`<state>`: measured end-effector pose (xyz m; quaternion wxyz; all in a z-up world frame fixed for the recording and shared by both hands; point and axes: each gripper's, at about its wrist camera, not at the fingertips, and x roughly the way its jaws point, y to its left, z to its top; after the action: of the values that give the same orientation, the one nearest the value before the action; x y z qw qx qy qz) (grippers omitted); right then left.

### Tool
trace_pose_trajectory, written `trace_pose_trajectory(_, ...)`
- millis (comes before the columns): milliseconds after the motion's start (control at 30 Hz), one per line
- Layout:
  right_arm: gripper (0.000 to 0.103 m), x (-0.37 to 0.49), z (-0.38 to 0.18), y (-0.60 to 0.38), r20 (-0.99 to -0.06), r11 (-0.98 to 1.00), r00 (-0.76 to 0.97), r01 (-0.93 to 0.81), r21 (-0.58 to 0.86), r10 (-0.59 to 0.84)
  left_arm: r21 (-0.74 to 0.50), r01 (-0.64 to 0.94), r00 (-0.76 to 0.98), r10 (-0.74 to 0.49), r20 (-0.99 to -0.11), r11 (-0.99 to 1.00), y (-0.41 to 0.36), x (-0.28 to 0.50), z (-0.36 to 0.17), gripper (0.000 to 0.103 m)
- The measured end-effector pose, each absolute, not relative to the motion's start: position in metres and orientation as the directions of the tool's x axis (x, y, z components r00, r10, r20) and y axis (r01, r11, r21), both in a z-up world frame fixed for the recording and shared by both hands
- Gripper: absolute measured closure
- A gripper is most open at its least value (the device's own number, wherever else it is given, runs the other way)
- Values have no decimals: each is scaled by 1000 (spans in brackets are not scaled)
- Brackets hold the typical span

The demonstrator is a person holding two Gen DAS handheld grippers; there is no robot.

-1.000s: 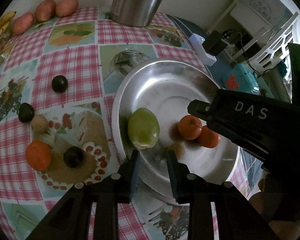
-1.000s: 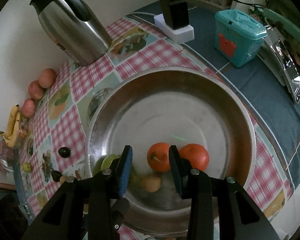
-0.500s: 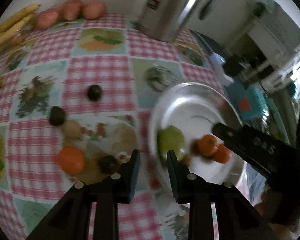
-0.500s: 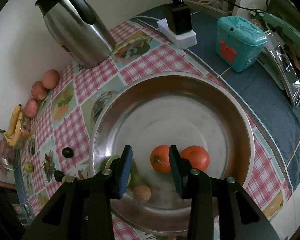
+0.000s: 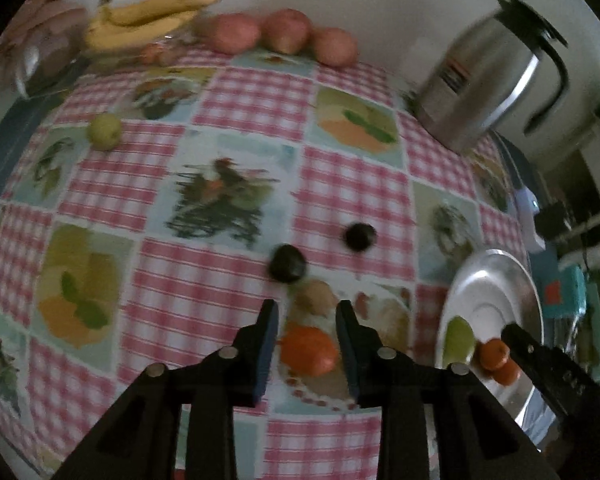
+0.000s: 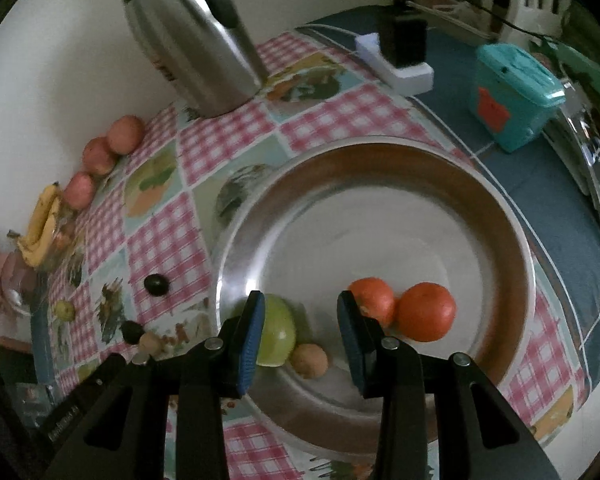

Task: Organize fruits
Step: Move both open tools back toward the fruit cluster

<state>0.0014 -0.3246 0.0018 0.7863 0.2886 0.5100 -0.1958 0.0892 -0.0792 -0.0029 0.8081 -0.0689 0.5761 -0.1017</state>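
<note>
While the left gripper (image 5: 307, 330) hangs over the loose fruit on the checked tablecloth (image 5: 236, 100), its jaws have just been opening: a narrow gap, nothing clamped, though an orange (image 5: 309, 351) shows between the fingers below them. A small brown fruit (image 5: 315, 298) sits just past the tips, with two dark fruits (image 5: 287, 263) beyond. The left view is blurred, so I can't tell if the pads are level with the orange or above it.

The right gripper (image 6: 301, 334) hovers over the steel plate (image 6: 500, 216), jaws narrowly apart, holding nothing. On the plate: a green fruit (image 6: 278, 334), a brown one (image 6: 309, 361), two oranges (image 6: 426, 317).

Step, as I read it: picking the next fruit for the plate. Next: widen the jaws, drop down around the orange, close, carry it to the bare part of the plate.
</note>
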Motion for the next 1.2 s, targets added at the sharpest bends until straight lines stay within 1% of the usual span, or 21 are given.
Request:
trace_pose_trajectory(33,65,2,3,-322,-914,762,405,595,256,-10,-227,76,323,-239,-916,971,-75,90,-1,59)
trace_pose_trajectory(100,65,3,4,-319,-912,769,409,584,260,-2,-230,55,340,-235,-911,972,-65,92,4,51)
trace_pose_trajectory(267,64,7,6,-308,-915,795,404,556,242,-3,-224,25,364,-218,-906,974,-52,93,12,43)
trace_pose_trajectory(333,65,10,6,-304,-918,807,396,544,231,-4,-222,16,361,-213,-908,975,-49,94,12,35)
trace_pose_trajectory(367,64,11,5,-302,-921,812,390,539,223,-6,-219,10,357,-208,-911,976,-49,95,11,33)
trace_pose_trajectory(433,60,13,4,-299,-927,821,376,533,204,-14,-213,5,347,-202,-916,977,-48,95,8,28)
trace_pose_trajectory(500,52,15,2,-296,-932,830,361,527,181,-26,-206,0,340,-194,-920,979,-47,95,5,23)
trace_pose_trajectory(533,51,16,1,-295,-935,836,354,523,168,-33,-201,-1,341,-189,-921,980,-47,95,5,21)
trace_pose_trajectory(633,45,19,0,-290,-939,850,340,507,140,-48,-184,-5,347,-171,-922,983,-47,94,4,10)
trace_pose_trajectory(667,38,19,-1,-288,-940,854,337,503,133,-52,-183,-9,348,-168,-922,983,-46,94,4,8)
trace_pose_trajectory(700,33,20,-1,-287,-940,858,336,498,126,-56,-183,-13,348,-167,-922,983,-45,95,3,4)
trace_pose_trajectory(767,31,21,-1,-285,-940,866,334,488,112,-67,-187,-22,349,-168,-922,982,-43,95,2,3)
trace_pose_trajectory(800,26,21,-1,-284,-940,868,334,485,106,-72,-187,-25,349,-167,-922,982,-42,95,2,2)
trace_pose_trajectory(867,22,22,-1,-283,-938,872,336,479,95,-82,-179,-31,349,-157,-924,983,-42,95,1,0)
trace_pose_trajectory(933,21,22,-1,-283,-935,877,341,474,84,-94,-166,-30,352,-145,-925,986,-42,95,0,0)
trace_pose_trajectory(967,16,22,-1,-282,-934,878,343,472,78,-101,-160,-29,354,-140,-925,987,-42,96,0,0)
trace_pose_trajectory(1000,6,22,-1,-282,-933,880,343,470,71,-108,-158,-27,356,-138,-924,987,-42,96,0,0)
trace_pose_trajectory(1033,3,22,-1,-281,-932,880,344,470,66,-114,-158,-25,358,-138,-923,987,-42,96,0,0)
trace_pose_trajectory(1200,3,22,-1,-281,-927,882,362,463,87,-98,-171,-15,377,-153,-913,985,-42,95,1,0)
